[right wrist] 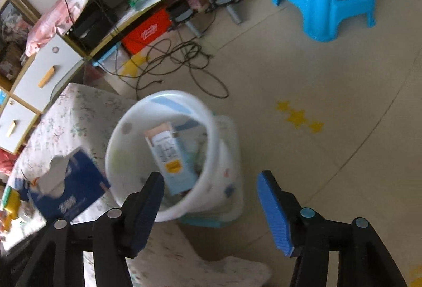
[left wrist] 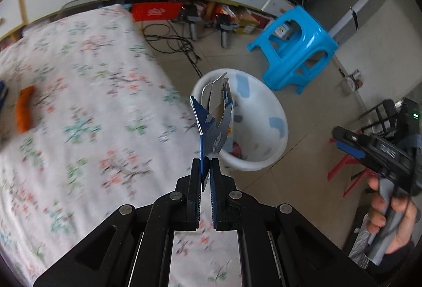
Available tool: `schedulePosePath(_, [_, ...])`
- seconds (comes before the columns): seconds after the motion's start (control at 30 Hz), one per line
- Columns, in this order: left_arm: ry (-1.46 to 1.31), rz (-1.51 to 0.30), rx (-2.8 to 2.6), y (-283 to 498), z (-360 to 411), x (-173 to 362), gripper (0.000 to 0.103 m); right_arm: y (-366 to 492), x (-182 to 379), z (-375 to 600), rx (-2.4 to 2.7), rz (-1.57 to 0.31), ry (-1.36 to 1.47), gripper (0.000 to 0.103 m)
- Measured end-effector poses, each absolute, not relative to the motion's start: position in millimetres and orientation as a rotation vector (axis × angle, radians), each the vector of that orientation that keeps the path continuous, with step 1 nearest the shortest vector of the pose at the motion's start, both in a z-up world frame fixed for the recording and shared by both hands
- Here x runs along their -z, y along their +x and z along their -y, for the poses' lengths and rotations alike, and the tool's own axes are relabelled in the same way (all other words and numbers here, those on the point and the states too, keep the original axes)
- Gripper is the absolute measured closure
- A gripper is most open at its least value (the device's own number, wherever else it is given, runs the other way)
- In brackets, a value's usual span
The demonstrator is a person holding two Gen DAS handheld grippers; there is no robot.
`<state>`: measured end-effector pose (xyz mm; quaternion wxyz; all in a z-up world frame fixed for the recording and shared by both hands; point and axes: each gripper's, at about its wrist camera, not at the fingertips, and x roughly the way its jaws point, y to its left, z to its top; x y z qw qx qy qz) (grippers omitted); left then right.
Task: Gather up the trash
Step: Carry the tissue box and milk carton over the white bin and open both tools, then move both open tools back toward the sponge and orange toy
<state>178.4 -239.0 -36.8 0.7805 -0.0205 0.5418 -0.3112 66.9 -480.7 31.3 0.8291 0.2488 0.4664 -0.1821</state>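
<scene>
So my left gripper [left wrist: 205, 168] is clamped down on a flattened blue carton [left wrist: 213, 123], pinching it by one edge at the bottom, with the torn-open flaps sticking up away from me. It hangs in the air just off the edge of the floral bedspread [left wrist: 79, 92], and from this angle it lines up with the near rim of the white bin [left wrist: 277, 144] on the floor, though I can't say it's properly over the opening yet. Looks like thin cardboard to me: very light, stiff along the folds but floppy at the ripped top, so it'll probably flutter rather than drop straight. Grabbing it at the creased bottom edge seems the right call, since that's the stiffest bit and the pads bite into two layers. My right gripper [right wrist: 211, 202] is wide open with nothing between the fingers, hovering over the same bin, where a pale blue box [right wrist: 171, 157] is already lying inside. In the right view there's also a dark blue tissue box [right wrist: 76, 181] sitting on the bed near the bin; I'd guess it's bulkier but just as light, and I'd take it across the short sides, not by the soft tissue poking out the top. An orange thing [left wrist: 25, 107] further back on the bed is too blurry to identify.
</scene>
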Motion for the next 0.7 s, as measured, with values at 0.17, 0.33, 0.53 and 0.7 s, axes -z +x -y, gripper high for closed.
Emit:
schedulePosePath(0.17, [-0.024, -1.188, 0.687, 187, 269, 46, 0.097, 54, -42, 483, 0.386, -0.967, 0.513, 0.037])
schedulePosePath(0.33, [-0.019, -1.169, 0.706, 190, 286, 44, 0.087, 52, -51, 477, 0.400, -0.941, 0.491, 0.032])
schedulePosePath(0.53, [0.072, -1.091, 0.614, 182, 278, 30, 0.027, 51, -52, 473, 0.398, -0.941, 0.498, 0.028])
schedulePosePath(0.7, [0.131, -1.090, 0.589, 176, 258, 25, 0.017, 53, -48, 466, 0.404, -0.954, 0.510, 0.027])
